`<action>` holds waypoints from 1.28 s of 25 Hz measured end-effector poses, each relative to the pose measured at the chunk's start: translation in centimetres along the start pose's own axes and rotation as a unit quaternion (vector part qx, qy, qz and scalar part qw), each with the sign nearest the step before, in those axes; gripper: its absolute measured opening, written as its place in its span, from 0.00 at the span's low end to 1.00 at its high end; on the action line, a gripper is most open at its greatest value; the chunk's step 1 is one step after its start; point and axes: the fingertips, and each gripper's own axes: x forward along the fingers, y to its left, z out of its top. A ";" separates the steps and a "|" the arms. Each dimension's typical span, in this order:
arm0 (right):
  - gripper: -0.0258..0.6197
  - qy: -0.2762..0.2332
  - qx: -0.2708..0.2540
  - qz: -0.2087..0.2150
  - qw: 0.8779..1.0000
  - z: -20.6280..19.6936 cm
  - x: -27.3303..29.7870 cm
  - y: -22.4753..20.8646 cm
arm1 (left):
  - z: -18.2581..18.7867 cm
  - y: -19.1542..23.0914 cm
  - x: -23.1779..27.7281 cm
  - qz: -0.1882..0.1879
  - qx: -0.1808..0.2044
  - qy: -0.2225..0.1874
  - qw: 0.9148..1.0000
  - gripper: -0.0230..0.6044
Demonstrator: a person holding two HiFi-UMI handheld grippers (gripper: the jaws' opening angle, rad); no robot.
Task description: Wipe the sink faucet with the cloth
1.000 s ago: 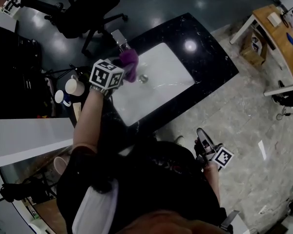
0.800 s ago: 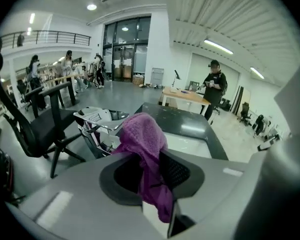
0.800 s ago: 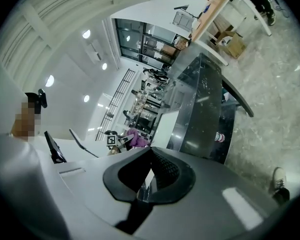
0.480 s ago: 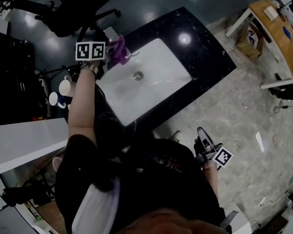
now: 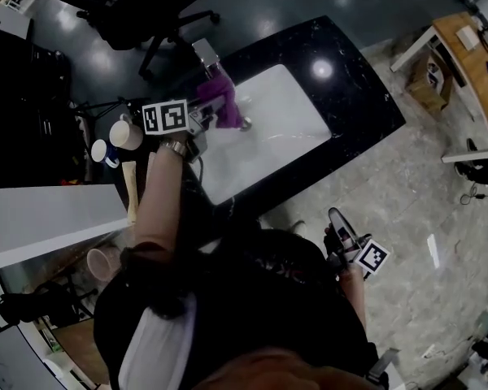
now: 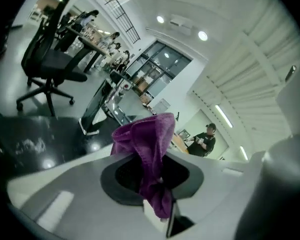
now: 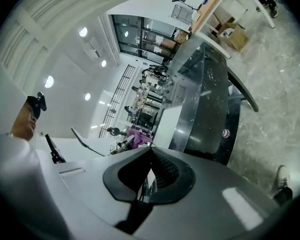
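At a black desk, a person works with the left gripper clamped on a purple cloth, its jaws having just drawn a little tighter round the fold. The cloth bunches up past the gripper's tip and droops below it over the back of the white sink. It is close under the chrome faucet that stands just beyond, though whether the two touch cannot be told. The cloth looks soft, light and limp, and is likely to skid on polished metal, so a pinch through a thick fold near its middle seems the surest hold. The sink ahead of the gripper appears empty. Two mugs stand behind the gripper's cube; what they hold cannot be seen. The right gripper, jaws together on nothing, hangs well apart at the person's side.
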 end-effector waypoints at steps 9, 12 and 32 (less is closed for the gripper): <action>0.06 0.001 0.007 -0.015 1.000 -0.6 0.0 -0.7 | -2.5 7.2 1.6 0.005 -0.230 -0.129 0.965 0.16; 0.06 -0.011 0.015 -0.029 0.999 -0.7 -0.7 -1.3 | -0.8 9.9 2.7 0.013 -0.251 -0.153 0.956 0.16; 0.06 -0.001 -0.014 0.003 1.000 -0.2 -0.7 -0.2 | -2.1 8.1 1.0 -0.005 -0.241 -0.173 0.955 0.16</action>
